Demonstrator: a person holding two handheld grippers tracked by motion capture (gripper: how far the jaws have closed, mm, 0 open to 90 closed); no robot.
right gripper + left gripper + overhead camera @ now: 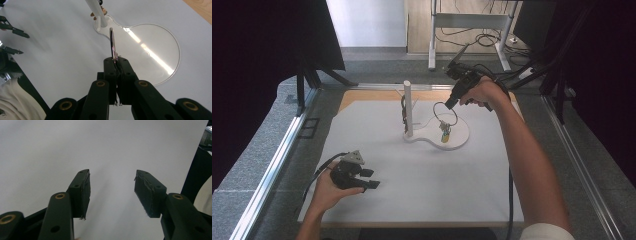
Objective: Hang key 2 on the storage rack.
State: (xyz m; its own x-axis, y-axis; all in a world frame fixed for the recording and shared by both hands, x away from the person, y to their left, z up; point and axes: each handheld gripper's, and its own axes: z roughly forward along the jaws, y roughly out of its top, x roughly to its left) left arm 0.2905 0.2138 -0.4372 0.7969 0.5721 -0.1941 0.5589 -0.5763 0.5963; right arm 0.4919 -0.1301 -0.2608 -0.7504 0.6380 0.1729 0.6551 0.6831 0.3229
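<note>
Left tongs (pixel 371 179) low — right tongs (pixel 448 105) raised

l claw (pixel 112 192) agape, r claw (pixel 116 61) clamped

No words, labels, brand marks, numbers or signs can be read anywhere in these pictures — not on the white board (pixel 422 175), the clear stand (pixel 150 50), the white post (pixel 408 107) or the black jaws. The small tag (pixel 445 134) hanging from the metal ring (pixel 445 114) is too small and blurred in the high view to tell whether it bears any print.
</note>
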